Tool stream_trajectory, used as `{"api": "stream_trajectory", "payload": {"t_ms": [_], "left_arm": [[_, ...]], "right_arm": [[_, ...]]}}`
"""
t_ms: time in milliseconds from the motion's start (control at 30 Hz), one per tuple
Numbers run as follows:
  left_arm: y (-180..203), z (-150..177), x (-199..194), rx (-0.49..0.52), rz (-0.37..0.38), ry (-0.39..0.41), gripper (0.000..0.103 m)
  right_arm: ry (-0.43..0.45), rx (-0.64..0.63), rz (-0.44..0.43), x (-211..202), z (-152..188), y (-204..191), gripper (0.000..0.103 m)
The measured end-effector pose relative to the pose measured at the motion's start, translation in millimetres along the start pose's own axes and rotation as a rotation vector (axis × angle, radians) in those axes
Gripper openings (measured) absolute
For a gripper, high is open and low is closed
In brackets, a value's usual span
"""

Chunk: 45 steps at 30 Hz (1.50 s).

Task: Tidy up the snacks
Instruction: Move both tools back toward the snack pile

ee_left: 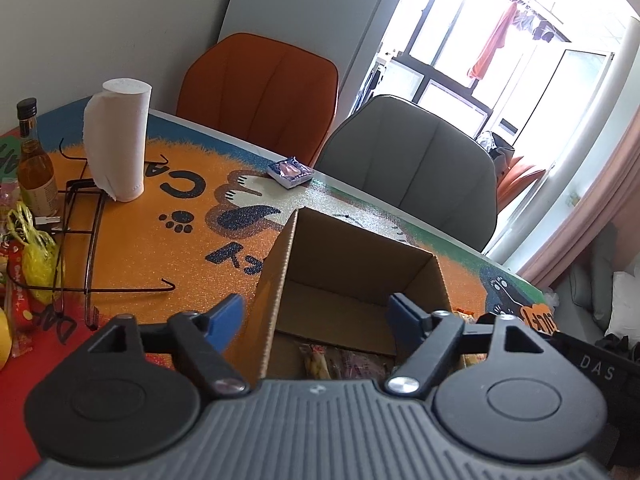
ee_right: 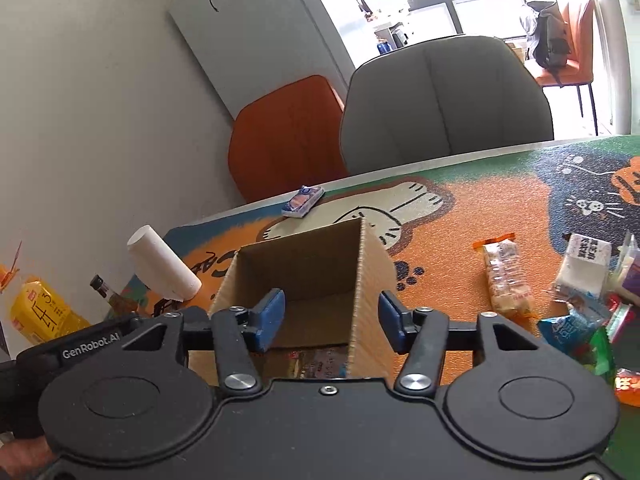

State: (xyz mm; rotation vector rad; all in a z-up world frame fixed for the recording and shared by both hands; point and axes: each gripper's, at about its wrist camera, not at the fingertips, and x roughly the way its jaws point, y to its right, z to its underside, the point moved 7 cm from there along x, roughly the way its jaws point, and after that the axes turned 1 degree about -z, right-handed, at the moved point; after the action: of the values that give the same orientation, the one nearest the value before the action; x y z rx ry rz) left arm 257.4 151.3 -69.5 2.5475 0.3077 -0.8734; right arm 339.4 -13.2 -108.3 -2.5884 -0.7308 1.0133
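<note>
At the centre of both wrist views, an open cardboard box [ee_right: 304, 276] stands on the tabletop [ee_right: 452, 216], a few wrapped snacks [ee_right: 316, 364] lying on its floor. The left hand-held gripper [ee_left: 316, 316] and right hand-held gripper [ee_right: 331, 318] each hover at the near rim, jaws spread wide and holding nothing. A long wafer packet [ee_right: 506, 278] and a pile of mixed packets [ee_right: 592, 320] lie at right of the right view; a small blue packet [ee_right: 302, 200] sits beyond the box. Likely risk: a finger descending astride the thin wall could tip or shove the light box.
</note>
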Motion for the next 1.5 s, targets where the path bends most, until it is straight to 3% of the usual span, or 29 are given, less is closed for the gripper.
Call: {"api": "stream_trajectory", "payload": {"t_ms": [100, 267, 433, 633, 800, 967, 1300, 1367, 1500], "left_arm": [[1, 4, -1, 0.008, -0.004, -0.017, 0.089], [1, 9, 1, 0.018, -0.024, -0.05, 0.09], [10, 16, -9, 0.055, -0.035, -0.047, 0.091], [31, 28, -20, 0.064, -0.011, -0.035, 0.102], [54, 41, -27, 0.076, 0.015, -0.033, 0.103], [84, 57, -29, 0.088, 0.065, -0.037, 0.103], [141, 101, -20, 0.169, 0.077, -0.084, 0.103], [150, 109, -16, 0.183, 0.073, -0.095, 0.103], [166, 120, -7, 0.189, 0.08, -0.105, 0.102]], "right_arm": [[-0.005, 0.013, 0.005, -5, 1, 9, 0.062], [-0.004, 0.038, 0.016, -16, 4, 24, 0.068], [0.018, 0.049, 0.016, -36, 7, 39, 0.085], [0.022, 0.064, 0.028, -62, 9, 65, 0.096], [0.038, 0.038, 0.034, -84, 12, 84, 0.103], [0.048, 0.04, 0.069, -103, 18, 107, 0.103], [0.014, 0.031, 0.049, -117, 37, 154, 0.102], [0.01, 0.02, 0.045, -118, 41, 163, 0.099], [-0.009, 0.036, 0.037, -115, 46, 183, 0.083]]}}
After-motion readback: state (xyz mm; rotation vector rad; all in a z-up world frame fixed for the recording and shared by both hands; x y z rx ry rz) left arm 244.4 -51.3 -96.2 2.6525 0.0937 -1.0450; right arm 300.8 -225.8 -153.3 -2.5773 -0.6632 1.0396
